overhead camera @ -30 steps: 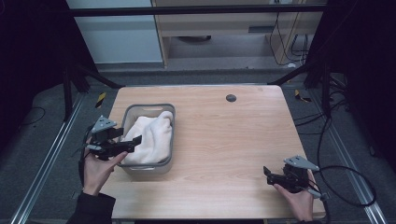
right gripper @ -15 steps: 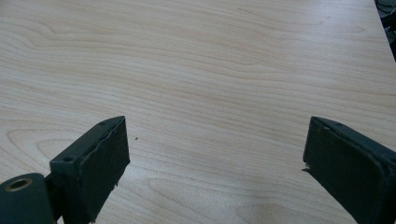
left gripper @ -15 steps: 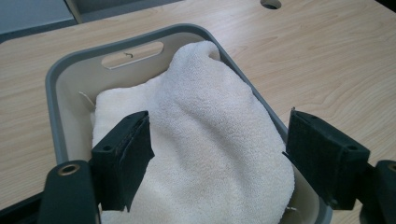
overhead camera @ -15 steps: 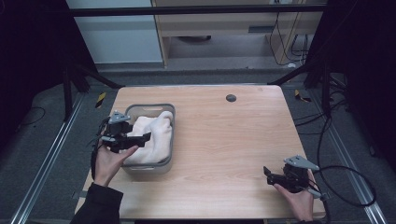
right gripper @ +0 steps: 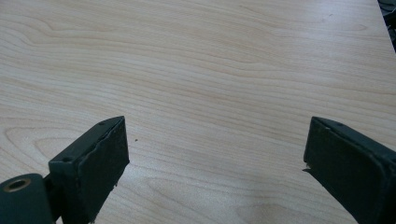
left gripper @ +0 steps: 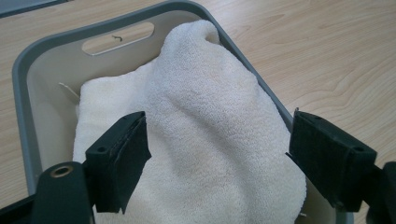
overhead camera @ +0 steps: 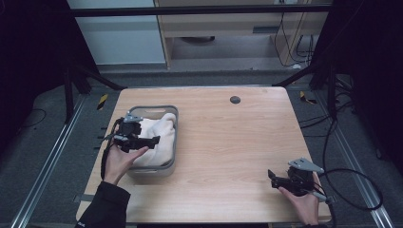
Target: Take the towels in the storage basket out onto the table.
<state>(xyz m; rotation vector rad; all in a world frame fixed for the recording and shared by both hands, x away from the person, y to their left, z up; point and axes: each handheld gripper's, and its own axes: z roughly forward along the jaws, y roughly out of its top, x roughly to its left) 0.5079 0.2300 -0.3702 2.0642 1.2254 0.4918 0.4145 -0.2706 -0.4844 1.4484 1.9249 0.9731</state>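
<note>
High view, left to right: floor rail (overhead camera: 47,166) off the table's left edge; left gripper (overhead camera: 151,141) over the bin (overhead camera: 172,124), jaws pointing right across the towel (overhead camera: 159,137). Bin near the table's (overhead camera: 228,142) left edge, long side running away, handle slot at the far end. Little bare wood between bin and left edge; wide open wood to its right. Small dark disc (overhead camera: 235,99) near the far edge, well apart from everything. Right gripper (overhead camera: 272,176) low by the near right corner, cable (overhead camera: 354,190) looping off the right edge.

Left gripper view: jaws wide apart, holding nothing, straddling the towel hump (left gripper: 205,130); towel heaped inside the bin (left gripper: 28,93), riding up against the right wall and rim. Bin walls close around the jaws.

Right gripper view: jaws spread wide, holding nothing, bare table (right gripper: 210,84) ahead, table edge at the upper right corner.
</note>
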